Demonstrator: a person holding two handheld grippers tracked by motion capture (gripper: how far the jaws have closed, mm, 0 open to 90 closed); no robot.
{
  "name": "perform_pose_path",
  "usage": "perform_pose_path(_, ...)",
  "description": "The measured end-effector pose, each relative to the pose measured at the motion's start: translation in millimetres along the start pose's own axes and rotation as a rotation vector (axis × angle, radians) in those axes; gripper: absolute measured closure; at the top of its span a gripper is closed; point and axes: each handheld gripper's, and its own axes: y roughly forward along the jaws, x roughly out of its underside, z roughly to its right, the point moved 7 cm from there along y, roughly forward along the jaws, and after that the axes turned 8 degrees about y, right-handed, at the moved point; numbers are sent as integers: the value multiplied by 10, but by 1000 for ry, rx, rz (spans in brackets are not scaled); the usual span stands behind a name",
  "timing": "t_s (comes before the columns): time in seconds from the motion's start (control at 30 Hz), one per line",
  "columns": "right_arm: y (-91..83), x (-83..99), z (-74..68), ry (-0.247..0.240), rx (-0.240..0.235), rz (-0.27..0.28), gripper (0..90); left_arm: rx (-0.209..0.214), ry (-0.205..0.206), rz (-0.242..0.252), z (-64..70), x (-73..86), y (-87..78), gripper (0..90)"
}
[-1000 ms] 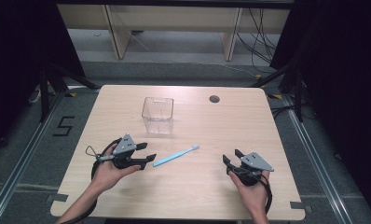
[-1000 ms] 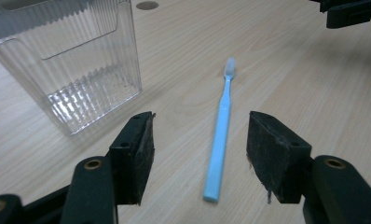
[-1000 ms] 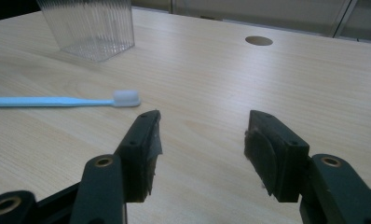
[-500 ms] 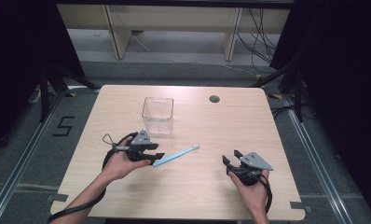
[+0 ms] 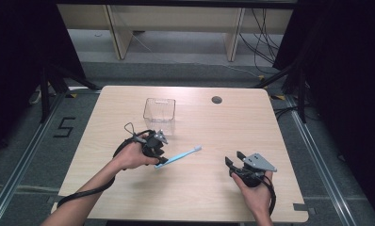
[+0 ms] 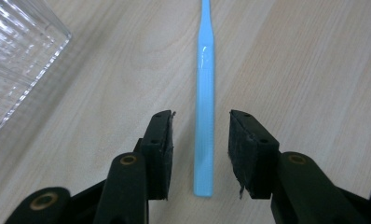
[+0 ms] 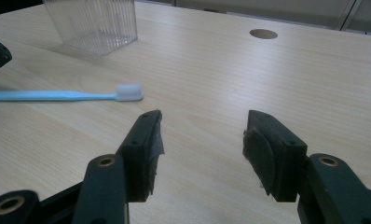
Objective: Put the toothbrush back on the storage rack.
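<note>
One light-blue toothbrush [image 5: 177, 157] lies flat on the pale wooden surface [image 5: 214, 127], roughly at its middle, with the white bristle head pointing toward the person's right and slightly away. In the left gripper view the handle [image 6: 204, 116] runs straight up between the two black jaws, its blunt end level with the pads, and a clear gap shows on either side of it, so the left gripper [image 5: 158, 149] is spread around the handle without touching it. Just beyond that gripper stands a clear ribbed plastic box [image 5: 159, 111], upright and apart from the toothbrush. The right gripper [image 5: 233, 165] rests low near the front right of the surface, well apart from the toothbrush, its jaws wide apart with nothing between them. A round cable hole [image 5: 216, 100] sits near the far edge, beside the box.
</note>
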Motion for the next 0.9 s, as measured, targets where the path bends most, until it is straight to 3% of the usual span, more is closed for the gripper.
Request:
perform_pose_path(0.07,0,3,-5,2,-2,-4,466,10,7,-14,-2,-10,11,608)
perform_pose_path(0.13,-2,15,-36,35,-5,-14,466,23,13,-40,-10,-28,32,624)
perform_pose_path(0.17,-3,15,-40,37,-5,-16,466,44,16,-79,0,-30,63,624)
perform_pose_path(0.27,7,5,-28,15,-10,-9,466,58,26,-115,2,-30,93,624)
perform_pose_path(0.3,1,3,-28,10,-15,-14,466,74,55,-162,-4,-21,108,624)
perform_pose_path(0.33,1,3,-28,10,-15,-14,466,74,55,-162,-4,-21,108,623)
perform_pose_path(0.37,3,1,-38,22,-21,-12,466,87,72,-197,0,-21,121,621)
perform_pose_path(0.4,14,-11,-18,0,-12,10,466,91,83,-214,-1,-20,126,618)
perform_pose_path(0.5,5,-6,-9,-6,-3,-2,466,100,92,-233,-3,-35,131,613)
perform_pose_path(0.53,9,5,-34,18,-17,-11,465,101,97,-249,-14,-49,142,612)
perform_pose_path(0.57,9,-5,-14,-4,-5,-2,466,100,97,-258,-20,-51,151,612)
perform_pose_path(0.67,6,-4,-20,-8,-11,-5,465,90,108,-288,-39,-53,178,614)
perform_pose_path(0.8,4,-8,-13,-10,-6,2,467,95,101,-290,-35,-70,196,618)
perform_pose_path(0.9,3,5,-24,14,-14,-12,467,91,115,-304,-33,-80,229,619)
